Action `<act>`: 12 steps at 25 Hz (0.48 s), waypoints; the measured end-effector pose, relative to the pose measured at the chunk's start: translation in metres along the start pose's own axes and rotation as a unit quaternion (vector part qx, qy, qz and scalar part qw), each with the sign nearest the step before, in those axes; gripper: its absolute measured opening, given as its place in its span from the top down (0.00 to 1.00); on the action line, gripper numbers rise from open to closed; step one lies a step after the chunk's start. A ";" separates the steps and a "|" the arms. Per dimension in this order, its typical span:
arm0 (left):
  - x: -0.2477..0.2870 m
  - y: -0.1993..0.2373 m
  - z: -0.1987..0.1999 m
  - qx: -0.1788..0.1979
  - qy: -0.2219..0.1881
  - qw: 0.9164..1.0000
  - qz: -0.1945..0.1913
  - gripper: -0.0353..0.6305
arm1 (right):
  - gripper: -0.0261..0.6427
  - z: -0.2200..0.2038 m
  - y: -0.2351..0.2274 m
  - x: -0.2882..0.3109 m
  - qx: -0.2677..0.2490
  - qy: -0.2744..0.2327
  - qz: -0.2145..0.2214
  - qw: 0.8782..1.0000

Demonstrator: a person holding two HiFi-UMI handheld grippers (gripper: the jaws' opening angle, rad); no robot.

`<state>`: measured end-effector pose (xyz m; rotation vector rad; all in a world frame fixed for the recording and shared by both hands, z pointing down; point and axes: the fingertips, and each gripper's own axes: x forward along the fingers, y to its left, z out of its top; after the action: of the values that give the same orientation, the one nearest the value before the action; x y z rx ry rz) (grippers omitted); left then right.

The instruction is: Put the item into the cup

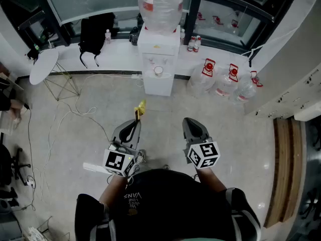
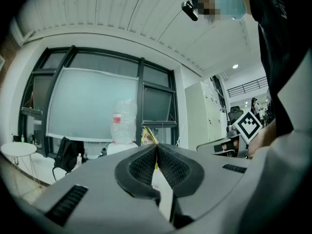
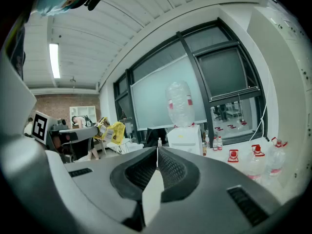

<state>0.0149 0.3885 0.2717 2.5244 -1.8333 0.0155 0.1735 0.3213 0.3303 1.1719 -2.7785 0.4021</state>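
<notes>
My left gripper is held out over the floor, shut on a small yellow packet that sticks up past its tips. The packet pokes out above the closed jaws in the left gripper view. To its right my right gripper is shut and holds nothing; its own view shows the jaws meeting. Ahead stands a white water dispenser with a small white cup in its recess. The dispenser shows straight ahead in the right gripper view, and so does the packet at the left.
Large water bottles lie on the floor right of the dispenser. A round white table and cables are at the left, with a black backpack on the ledge. A wooden bench runs along the right wall.
</notes>
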 end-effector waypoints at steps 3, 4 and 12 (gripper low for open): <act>0.000 -0.004 -0.001 0.000 0.002 1.000 0.004 0.92 | 0.89 0.002 -0.001 -0.003 0.005 -0.008 0.007 1.000; 0.000 -0.005 -0.002 0.000 0.003 1.000 0.006 0.92 | 0.89 0.002 -0.003 -0.003 0.003 -0.008 0.009 1.000; 0.022 0.008 -0.015 0.000 0.017 1.000 0.026 0.92 | 0.89 -0.005 -0.018 0.015 0.012 0.003 0.017 1.000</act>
<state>0.0139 0.3656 0.2870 2.4588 -1.8862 0.0593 0.1759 0.3002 0.3417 1.1275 -2.7998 0.4418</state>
